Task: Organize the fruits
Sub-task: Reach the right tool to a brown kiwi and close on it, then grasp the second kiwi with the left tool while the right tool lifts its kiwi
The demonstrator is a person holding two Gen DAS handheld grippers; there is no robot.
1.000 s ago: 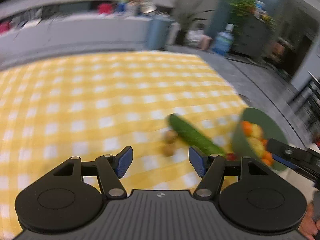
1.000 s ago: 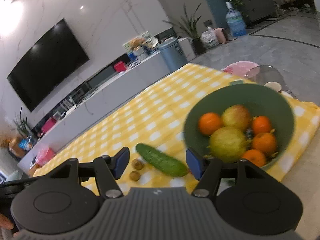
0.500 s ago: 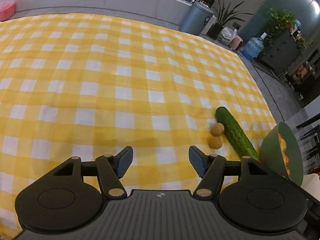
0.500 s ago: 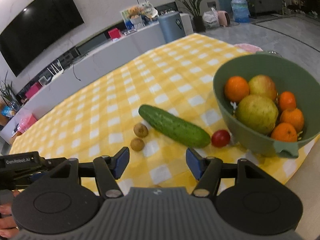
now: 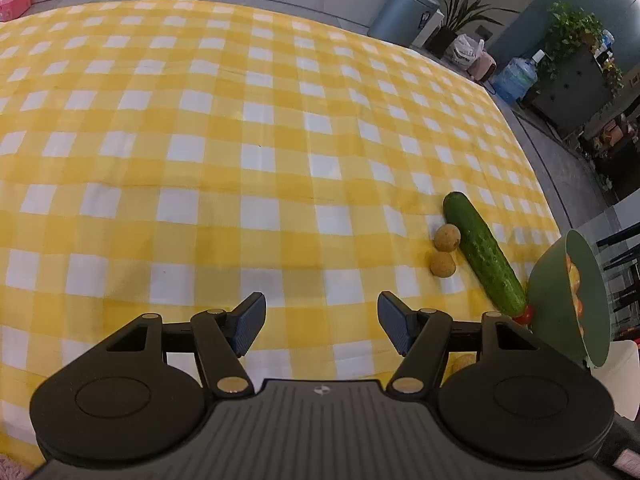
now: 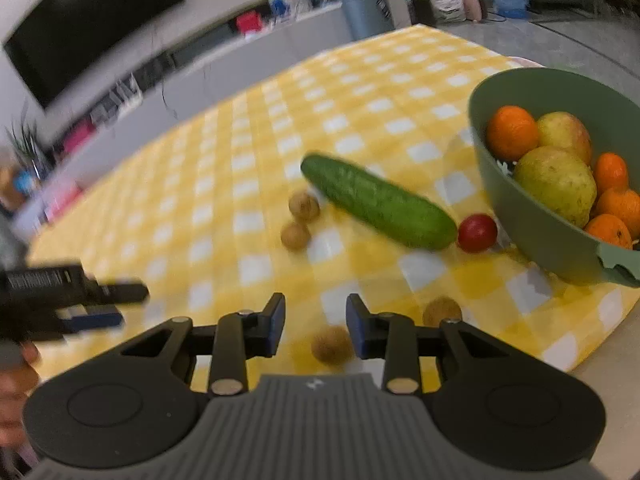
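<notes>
A: Writing anywhere?
B: Only a blurred, unreadable label on the left gripper (image 6: pixel 92 304), left of the long green cucumber (image 6: pixel 378 201); its jaws gape, empty.
A: Right gripper (image 6: pixel 315 326)?
B: Just been closing, narrow gap, nothing pinched; a small brown fruit (image 6: pixel 331 345) lies beneath. Right of the cucumber: red tomato (image 6: pixel 477 233), green fruit-filled bowl (image 6: pixel 532 224).

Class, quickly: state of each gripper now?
Left gripper: open, holding nothing.
Right gripper: jaws just closing, still apart, nothing gripped; small brown fruit just beyond them.
</notes>
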